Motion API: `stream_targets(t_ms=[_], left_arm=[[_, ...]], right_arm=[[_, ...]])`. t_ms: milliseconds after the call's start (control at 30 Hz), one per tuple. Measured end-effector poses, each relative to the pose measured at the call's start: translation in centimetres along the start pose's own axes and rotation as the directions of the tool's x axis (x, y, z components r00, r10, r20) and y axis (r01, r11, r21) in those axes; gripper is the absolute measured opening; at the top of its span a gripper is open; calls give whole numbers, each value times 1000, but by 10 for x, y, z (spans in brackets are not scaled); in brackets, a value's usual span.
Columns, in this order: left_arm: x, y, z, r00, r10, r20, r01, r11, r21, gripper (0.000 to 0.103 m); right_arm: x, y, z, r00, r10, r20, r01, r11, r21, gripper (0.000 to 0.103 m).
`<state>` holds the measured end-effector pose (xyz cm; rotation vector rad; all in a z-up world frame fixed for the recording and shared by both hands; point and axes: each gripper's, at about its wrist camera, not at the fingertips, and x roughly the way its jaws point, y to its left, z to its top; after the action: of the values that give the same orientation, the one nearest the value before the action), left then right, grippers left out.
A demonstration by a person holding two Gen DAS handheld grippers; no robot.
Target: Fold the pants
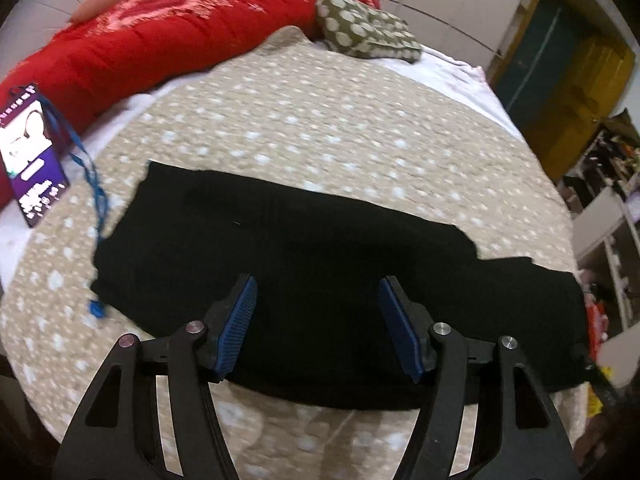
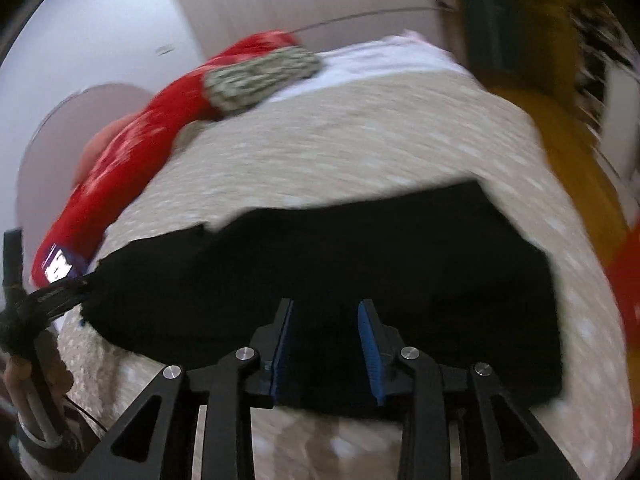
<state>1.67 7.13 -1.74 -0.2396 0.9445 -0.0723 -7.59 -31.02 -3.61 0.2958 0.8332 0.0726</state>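
One pair of black pants (image 1: pixel 320 248) lies ahead of and partly under the left gripper (image 1: pixel 318 312), folded into a single flat bundle. Two grippers are in use; the right gripper (image 2: pixel 326 332) shows in its own view. Beyond the pants there is one red quilt (image 1: pixel 168 32) and one green dotted pillow (image 1: pixel 360 32). To the far left of the left gripper is one purple card (image 1: pixel 32 152) with one blue cord (image 1: pixel 94 196). One bed (image 1: pixel 320 120) carries it all.

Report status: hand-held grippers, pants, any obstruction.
Left hand-held gripper open, right hand-held gripper open, both empty above black fabric pants. Pants flat on beige dotted bedspread. Blue-corded purple tag beside left edge.
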Motion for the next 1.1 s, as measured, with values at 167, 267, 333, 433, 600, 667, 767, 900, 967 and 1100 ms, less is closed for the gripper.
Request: stream_targets(t_ms=[167,267,333,433,600,667,767,900,967,1100], left_arm=[[-4,-12,-5,1000,-4,-19,5,1000,1,64],[-5,-10,-7,999,20,-28,-20,1000,3,64],[-5,-7,-8,999,26,-36,-26,1000,-7,64],[-8,-1,-8,999,34,-40,-35,999,-22,64],[-17,10,-6,999,44,-21,-45,998,-34,64],[-16,13,-8,999,46,-19,-47,998,-37,64],[-10,17,-10,997,63,-44,-64,997,-39,64],[-13,24,-11,997,71,-37,-73,996,-47,64],[-16,27,-9,997,77,-23,-78,996,-53,64],[-17,38,-3,996,86,-13,-87,993,-85,64]], right_arm=[[3,-59,-8,999,26,18,-30,970,241,37],[10,-67,-1,996,57,70,-75,954,290,37],[14,-73,4,988,89,127,-129,927,352,32],[11,-74,7,987,86,135,-131,921,368,5],[-41,-55,-5,990,43,135,-76,967,244,5],[-48,-52,-11,992,38,119,-63,974,215,5],[-27,-54,-18,998,-46,39,38,980,194,6],[-22,-68,-23,998,-58,-9,58,964,259,16],[-35,-69,-19,988,-157,-3,153,961,228,18],[-59,-59,-8,993,-106,48,93,973,213,18]])
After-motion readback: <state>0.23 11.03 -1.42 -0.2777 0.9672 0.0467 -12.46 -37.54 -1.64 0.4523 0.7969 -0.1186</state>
